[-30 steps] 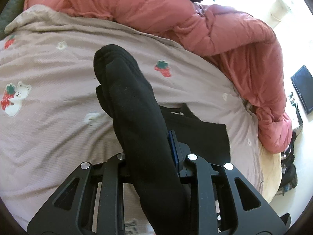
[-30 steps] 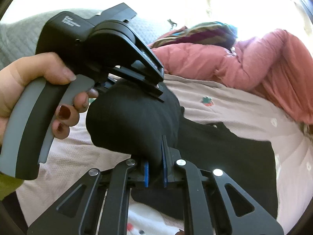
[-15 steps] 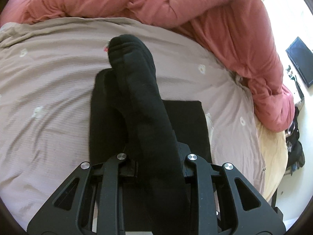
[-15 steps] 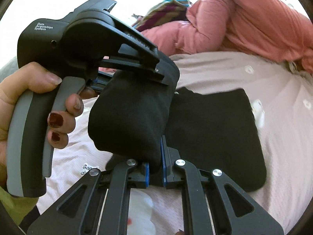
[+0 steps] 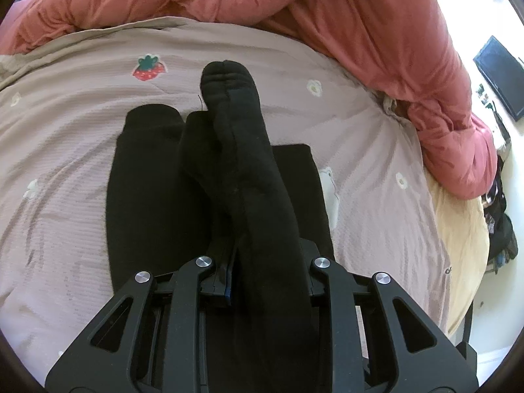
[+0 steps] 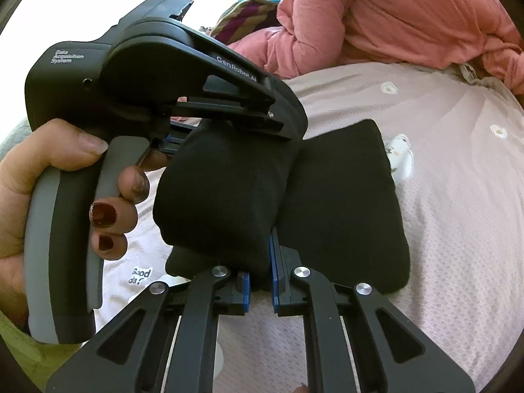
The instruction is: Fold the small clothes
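A thick black sock (image 5: 242,163) runs forward from my left gripper (image 5: 267,278), which is shut on it; its toe points toward the far duvet. In the right wrist view the same sock (image 6: 222,190) hangs bunched between both tools. My right gripper (image 6: 260,286) is shut on its lower edge, blue pads pressing the fabric. The left gripper (image 6: 278,121) grips the sock from above, held by a hand (image 6: 19,196). Under the sock a flat black cloth (image 5: 144,196) lies on the bed, and it is also visible as the black cloth (image 6: 344,209) to the right of the sock.
The bedspread (image 5: 65,131) is pale mauve with strawberry and flower prints. A bulky salmon-pink duvet (image 5: 360,32) is piled along the far side and right. A striped cloth (image 6: 249,16) lies behind it. The bed's edge (image 5: 458,229) drops off at right, near a dark screen (image 5: 501,75).
Both grippers have carried the sock sideways across the bed and slightly down, so it now hangs over the flat black cloth. The right view has rolled. Both grips are unchanged.
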Action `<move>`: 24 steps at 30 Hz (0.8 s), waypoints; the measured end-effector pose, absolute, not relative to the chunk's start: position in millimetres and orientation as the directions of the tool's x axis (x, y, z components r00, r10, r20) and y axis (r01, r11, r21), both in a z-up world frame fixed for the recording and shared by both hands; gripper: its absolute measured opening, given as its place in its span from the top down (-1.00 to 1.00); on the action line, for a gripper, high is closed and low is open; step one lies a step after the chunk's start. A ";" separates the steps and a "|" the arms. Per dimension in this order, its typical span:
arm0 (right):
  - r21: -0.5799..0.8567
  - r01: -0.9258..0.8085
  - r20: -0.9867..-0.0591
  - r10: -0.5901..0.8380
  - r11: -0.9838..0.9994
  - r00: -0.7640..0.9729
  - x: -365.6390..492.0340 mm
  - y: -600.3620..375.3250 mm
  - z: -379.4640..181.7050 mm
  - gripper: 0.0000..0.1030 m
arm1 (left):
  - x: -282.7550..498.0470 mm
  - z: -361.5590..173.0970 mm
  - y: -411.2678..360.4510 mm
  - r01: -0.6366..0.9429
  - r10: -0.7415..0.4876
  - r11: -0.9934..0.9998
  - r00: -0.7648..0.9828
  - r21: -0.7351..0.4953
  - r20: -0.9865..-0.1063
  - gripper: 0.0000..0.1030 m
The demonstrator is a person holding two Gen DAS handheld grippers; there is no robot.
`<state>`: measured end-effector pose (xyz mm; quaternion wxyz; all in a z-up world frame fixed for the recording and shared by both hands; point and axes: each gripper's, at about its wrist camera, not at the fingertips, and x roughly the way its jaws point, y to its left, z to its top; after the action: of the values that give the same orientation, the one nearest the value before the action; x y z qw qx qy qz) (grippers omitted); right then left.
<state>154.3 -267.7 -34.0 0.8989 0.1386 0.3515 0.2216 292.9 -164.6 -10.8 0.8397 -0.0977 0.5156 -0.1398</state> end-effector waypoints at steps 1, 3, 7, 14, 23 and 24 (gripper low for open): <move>0.406 -0.296 -0.575 0.493 0.865 0.652 153.1 -269.5 -35.1 0.85 | 291.7 -11.9 -168.5 0.140 -0.331 0.943 0.430 -0.300 -0.840 0.68; 0.411 -0.285 -0.582 0.489 0.866 0.650 153.3 -272.5 -38.0 0.85 | 289.6 -14.2 -177.0 0.156 -0.323 0.946 0.437 -0.283 -0.840 0.66; 0.424 -0.269 -0.587 0.489 0.865 0.646 153.9 -275.6 -41.4 0.84 | 289.1 -19.2 -181.6 0.168 -0.362 0.932 0.436 -0.321 -0.824 0.39; 0.483 -0.186 -0.604 0.480 0.856 0.637 159.0 -291.9 -52.8 0.73 | 270.8 10.9 -157.8 0.212 -0.495 0.866 0.499 -0.454 -0.712 -0.11; 0.517 -0.125 -0.635 0.477 0.847 0.607 148.5 -304.6 -54.6 0.37 | 247.2 -1.2 -96.7 0.091 -0.373 0.915 0.560 -0.393 -0.739 -0.11; 0.515 -0.121 -0.638 0.474 0.848 0.607 144.7 -307.6 -53.5 0.33 | 245.0 -6.0 -93.6 0.084 -0.365 0.918 0.557 -0.387 -0.746 -0.11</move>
<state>144.7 -307.6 -53.5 0.8699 0.2158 0.4092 0.1710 245.0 -93.6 -6.0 0.8686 -0.1556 0.4524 -0.1292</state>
